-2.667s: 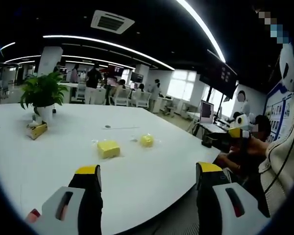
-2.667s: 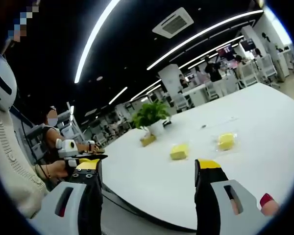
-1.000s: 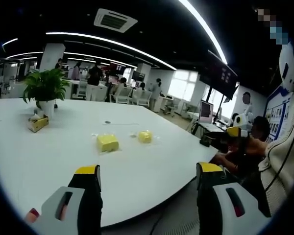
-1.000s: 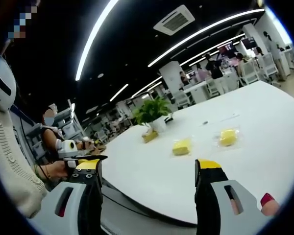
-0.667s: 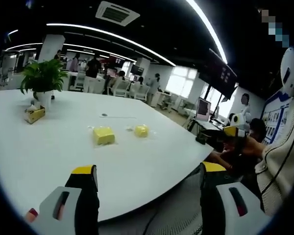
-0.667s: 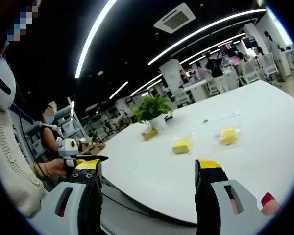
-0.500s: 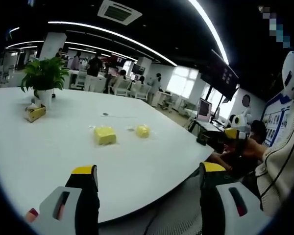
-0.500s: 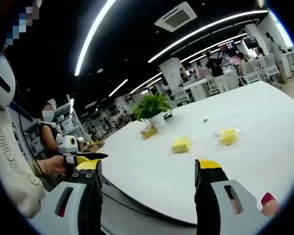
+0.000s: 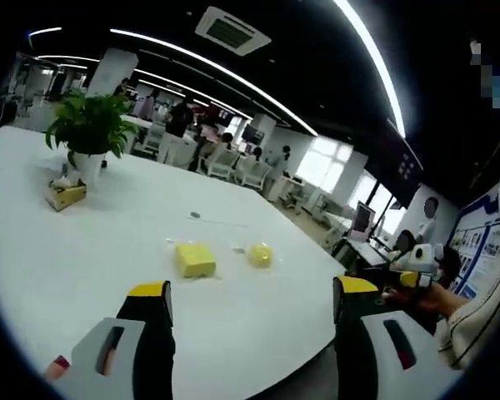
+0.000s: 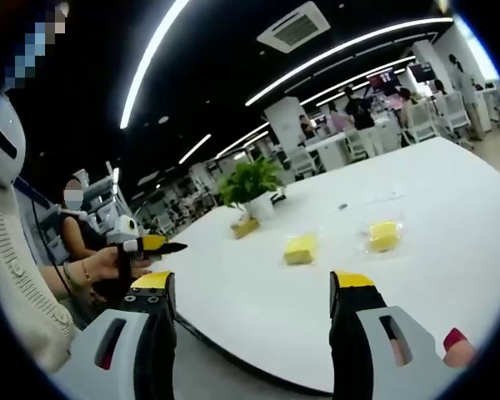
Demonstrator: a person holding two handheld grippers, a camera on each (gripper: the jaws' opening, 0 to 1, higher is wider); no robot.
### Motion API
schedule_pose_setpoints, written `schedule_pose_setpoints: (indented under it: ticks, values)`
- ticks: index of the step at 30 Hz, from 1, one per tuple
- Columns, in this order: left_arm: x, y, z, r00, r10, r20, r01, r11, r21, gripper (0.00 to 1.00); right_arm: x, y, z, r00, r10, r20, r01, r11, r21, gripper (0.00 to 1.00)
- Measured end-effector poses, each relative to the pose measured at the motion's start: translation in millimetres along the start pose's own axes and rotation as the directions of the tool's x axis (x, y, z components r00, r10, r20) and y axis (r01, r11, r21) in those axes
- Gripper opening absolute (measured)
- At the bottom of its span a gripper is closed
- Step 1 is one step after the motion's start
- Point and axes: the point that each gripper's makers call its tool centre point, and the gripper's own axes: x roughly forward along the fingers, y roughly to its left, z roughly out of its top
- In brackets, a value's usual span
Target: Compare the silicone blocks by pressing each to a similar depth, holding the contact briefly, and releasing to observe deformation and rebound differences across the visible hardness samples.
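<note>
A: Tongs first, left gripper view – left gripper (image 9: 252, 293) has jaws wide apart, nothing btwn them, black w/ yellow tips, held off the near edge of the white table (image 9: 58, 250)

B: Blocks?

A: Two yellow silicone blocks out on the tabletop, well beyond the jaws. Square flat block (image 9: 195, 259) on the left, rounder block (image 9: 261, 255) just beside it on the right, apart, both look to sit on clear film. Potted plant (image 9: 90, 133) in a white pot farther back, small yellow box (image 9: 67, 194) next to it

B: Right gripper view?

A: Right gripper (image 10: 252, 288) likewise spread wide, empty, hovering short of the table's rounded edge. Square flat block (image 10: 301, 248) left, rounder block (image 10: 383, 236) right, not touching. Plant (image 10: 247, 185) behind them. At left a person's hand (image 10: 108, 267) holds another yellow-tipped device (image 10: 146, 245). Surface smooth, glossy white
</note>
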Motion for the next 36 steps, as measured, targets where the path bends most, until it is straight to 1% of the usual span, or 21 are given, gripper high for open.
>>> schedule_pose_setpoints:
  ticks: [4, 7, 9, 11, 13, 16, 18, 19, 20, 23, 26, 28, 33, 36]
  values:
    - [20.4, 15.1, 5.4, 1.000, 0.001, -0.021, -0.001, 1.000, 0.010, 0.79, 4.9, -6.2, 1.2, 1.000, -0.017, -0.005, 0.017, 1.000, 0.007, 0.70]
    - [38.2, 31.7, 7.5, 0.999, 0.016, -0.045, -0.015, 1.000, 0.020, 0.78, 9.2, -10.1, 1.0, 0.999, -0.030, -0.012, 0.030, 0.999, 0.012, 0.70]
    - [46.9, 39.6, 9.0, 0.999, 0.018, -0.048, -0.016, 1.000, 0.022, 0.77, 11.8, -13.5, 0.6, 0.999, -0.037, -0.018, 0.038, 0.999, 0.020, 0.70]
    - [60.0, 50.4, 11.3, 0.999, 0.017, -0.051, -0.017, 1.000, 0.005, 0.77, 13.7, -15.3, -0.1, 0.999, -0.043, -0.027, 0.043, 0.999, 0.022, 0.70]
    - [68.9, 57.4, 12.6, 0.998, 0.015, -0.054, -0.016, 1.000, -0.007, 0.76, 15.6, -16.4, -0.1, 0.998, -0.047, -0.030, 0.047, 0.999, 0.020, 0.70]
    - [83.4, 69.5, 15.2, 0.998, 0.025, -0.054, -0.026, 1.000, -0.009, 0.77, 18.4, -17.4, 0.2, 0.999, -0.048, -0.026, 0.048, 0.999, 0.012, 0.69]
    - [93.8, 78.5, 16.0, 0.998, 0.026, -0.054, -0.028, 0.999, -0.036, 0.78, 21.0, -19.2, -1.1, 0.998, -0.055, -0.031, 0.055, 0.998, 0.016, 0.70]
    - [95.0, 79.5, 16.0, 0.998, 0.026, -0.053, -0.028, 0.999, -0.039, 0.78, 21.7, -20.0, -1.4, 0.998, -0.058, -0.032, 0.059, 0.998, 0.017, 0.70]
    - [103.9, 85.6, 15.4, 0.998, 0.022, -0.055, -0.025, 0.998, -0.065, 0.78, 22.4, -21.0, -2.3, 0.997, -0.062, -0.035, 0.063, 0.998, 0.021, 0.70]
    - [118.9, 95.9, 13.2, 0.998, 0.019, -0.065, -0.024, 0.996, -0.084, 0.78, 24.1, -24.8, -7.0, 0.996, -0.074, -0.056, 0.076, 0.996, 0.035, 0.70]
    - [134.2, 105.2, 10.5, 0.997, 0.010, -0.077, -0.017, 0.995, -0.100, 0.77, 24.3, -28.0, -8.5, 0.994, -0.085, -0.063, 0.088, 0.995, 0.043, 0.70]
    - [145.2, 110.0, 9.4, 0.997, -0.006, -0.074, -0.004, 0.990, -0.138, 0.77, 24.6, -30.4, -9.2, 0.993, -0.093, -0.069, 0.096, 0.994, 0.047, 0.69]
    - [173.0, 126.4, 1.9, 0.995, -0.025, -0.092, 0.008, 0.985, -0.174, 0.74, 24.6, -37.2, -9.1, 0.990, -0.115, -0.079, 0.119, 0.991, 0.056, 0.69]
    - [189.8, 136.3, -2.2, 0.995, -0.029, -0.092, 0.007, 0.973, -0.230, 0.74, 24.0, -42.2, -7.8, 0.989, -0.128, -0.078, 0.134, 0.989, 0.064, 0.69]
